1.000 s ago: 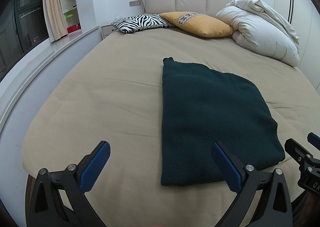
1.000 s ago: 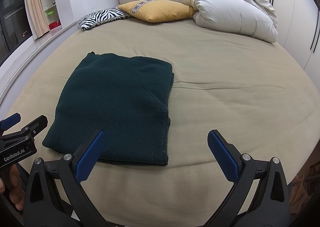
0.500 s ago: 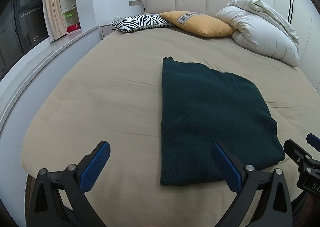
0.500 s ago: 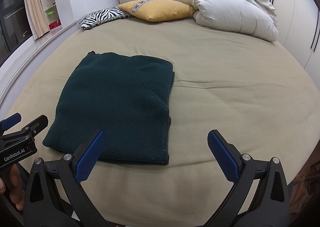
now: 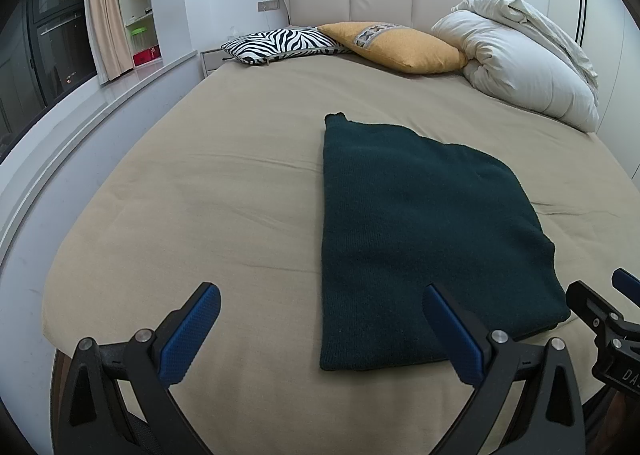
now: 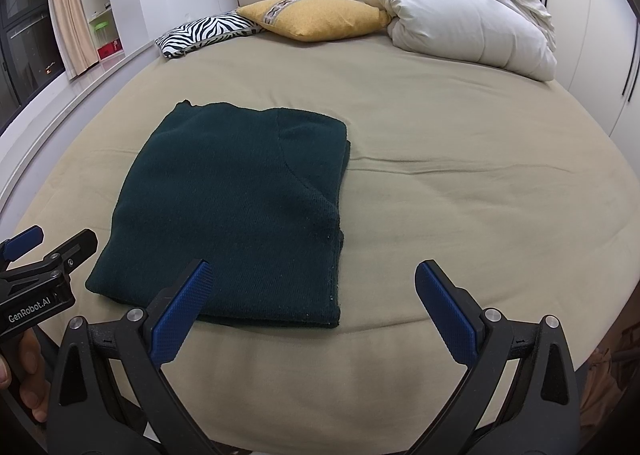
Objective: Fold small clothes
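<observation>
One dark green garment (image 6: 240,207), folded to a flat rectangle, near the foot edge of the bed (image 6: 460,223), well apart from the headboard. Both tools short of it, clear of the cloth: left hand-held gripper (image 5: 316,327) with jaws wide apart and empty, right hand-held gripper (image 6: 312,307) likewise spread and holding nothing.

Likely risks, judging from the layout: thick knit layers slipping apart if only the top ply pinched; stacked right edge springing open; bedsheet caught together with the garment; whole bundle dragged toward the foot edge and off.

Count: one garment, two grippers, two cushions beyond the garment, namely zebra cushion (image 6: 204,31) and yellow cushion (image 6: 316,17), one rolled white duvet (image 6: 464,15).
</observation>
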